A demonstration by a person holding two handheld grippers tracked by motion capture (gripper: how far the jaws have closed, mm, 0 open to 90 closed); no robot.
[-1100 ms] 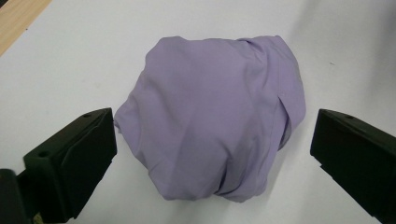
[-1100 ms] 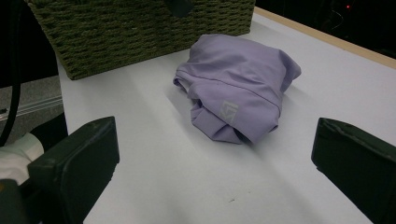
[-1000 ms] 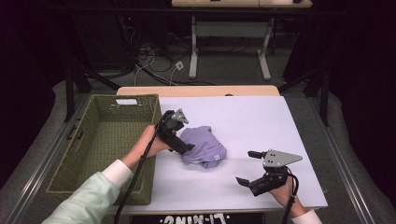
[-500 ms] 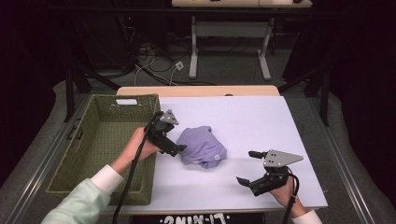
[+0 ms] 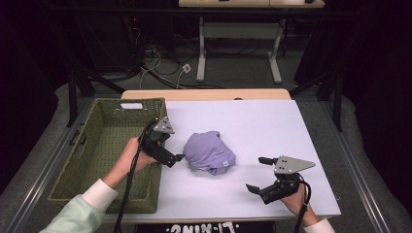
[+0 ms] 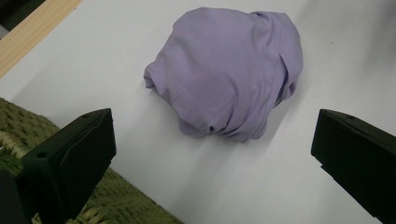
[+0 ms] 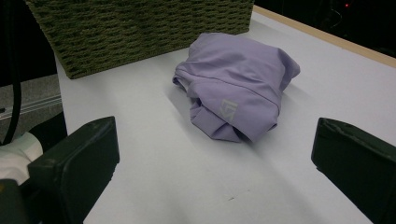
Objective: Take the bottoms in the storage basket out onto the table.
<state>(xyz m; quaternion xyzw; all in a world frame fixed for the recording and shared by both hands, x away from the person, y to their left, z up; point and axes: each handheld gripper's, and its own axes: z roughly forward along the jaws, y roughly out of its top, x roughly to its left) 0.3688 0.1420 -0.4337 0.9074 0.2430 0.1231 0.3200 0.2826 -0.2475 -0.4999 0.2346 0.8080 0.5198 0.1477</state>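
Hovering wide open and empty, the left gripper point(image 5: 171, 154) is needing both fingers straddling the purple cloth point(image 5: 209, 152) ahead, biting deep.

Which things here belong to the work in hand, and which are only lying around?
Part of the work:
- purple garment, bundled on the white table
- left tool, open, close beside the garment
- right tool, open, set apart from it

Only lying around:
- green woven basket at the table's left
- cables on the floor behind
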